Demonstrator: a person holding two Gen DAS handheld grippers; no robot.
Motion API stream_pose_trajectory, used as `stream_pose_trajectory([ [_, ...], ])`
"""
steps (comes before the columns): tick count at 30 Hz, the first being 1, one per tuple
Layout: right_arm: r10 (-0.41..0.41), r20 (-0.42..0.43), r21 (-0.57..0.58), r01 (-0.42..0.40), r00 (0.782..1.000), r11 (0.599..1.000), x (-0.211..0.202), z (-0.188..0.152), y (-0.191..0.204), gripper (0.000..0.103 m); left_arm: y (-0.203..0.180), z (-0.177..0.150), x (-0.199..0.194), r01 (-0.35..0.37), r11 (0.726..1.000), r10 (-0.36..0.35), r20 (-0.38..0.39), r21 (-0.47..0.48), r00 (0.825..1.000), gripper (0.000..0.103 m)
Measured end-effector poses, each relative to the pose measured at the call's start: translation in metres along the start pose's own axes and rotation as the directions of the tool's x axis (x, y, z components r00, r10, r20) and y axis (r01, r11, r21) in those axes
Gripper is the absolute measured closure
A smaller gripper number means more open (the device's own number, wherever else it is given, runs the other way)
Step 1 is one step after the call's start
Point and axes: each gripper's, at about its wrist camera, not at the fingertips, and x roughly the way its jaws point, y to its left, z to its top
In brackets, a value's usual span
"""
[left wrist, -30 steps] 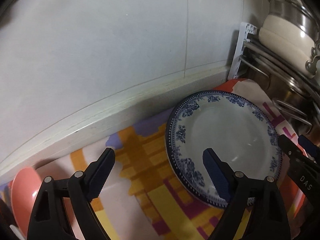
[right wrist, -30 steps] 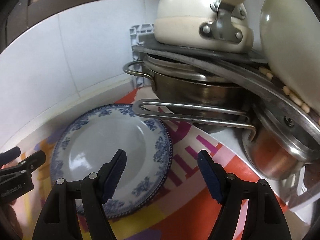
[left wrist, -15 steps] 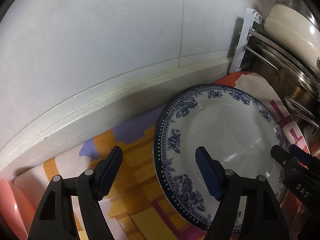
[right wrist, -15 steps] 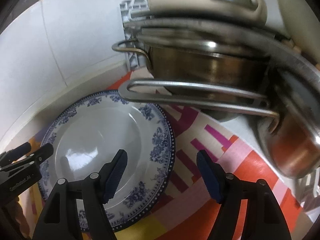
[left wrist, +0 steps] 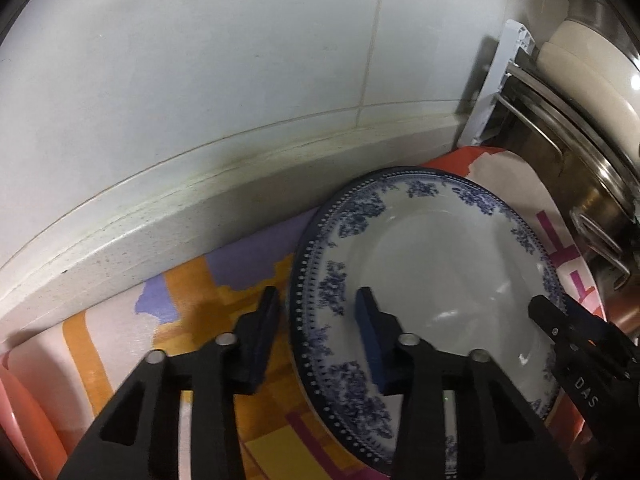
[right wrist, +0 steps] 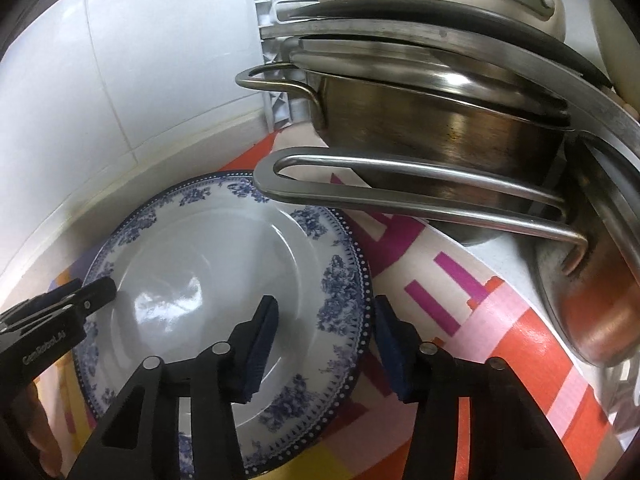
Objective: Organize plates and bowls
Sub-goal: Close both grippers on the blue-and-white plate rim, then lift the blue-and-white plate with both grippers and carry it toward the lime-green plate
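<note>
My left gripper (left wrist: 318,312) angles steeply downward, its jaws closing, one black finger (left wrist: 260,332) outside and the other inside a rim that stands between them. My right gripper (right wrist: 324,326) tilts down likewise from the opposite side, its jaws also closing astride the far rim, pads not yet pressing.

Both grippers, the left gripper (left wrist: 318,312) and the right gripper (right wrist: 324,320), are black plastic with dark blue ribbed pads (right wrist: 262,334), silver screws (left wrist: 408,338) and white lettering (left wrist: 586,392).
</note>
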Motion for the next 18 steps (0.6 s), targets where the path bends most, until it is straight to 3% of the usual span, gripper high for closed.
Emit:
stream_pose_trajectory([
  [4,0.0,0.007,0.024,0.0,1.0,1.0,0.0,-0.001,-0.006,0.066,-0.002,0.0,-0.001,-0.013,1.0,0.013,0.001,-0.005,1.0,0.069],
  [18,0.013,0.021,-0.014,-0.013,1.0,1.0,-0.013,-0.014,-0.006,0.068,-0.001,-0.012,-0.015,-0.05,0.998,0.05,0.008,-0.032,0.999,0.07],
])
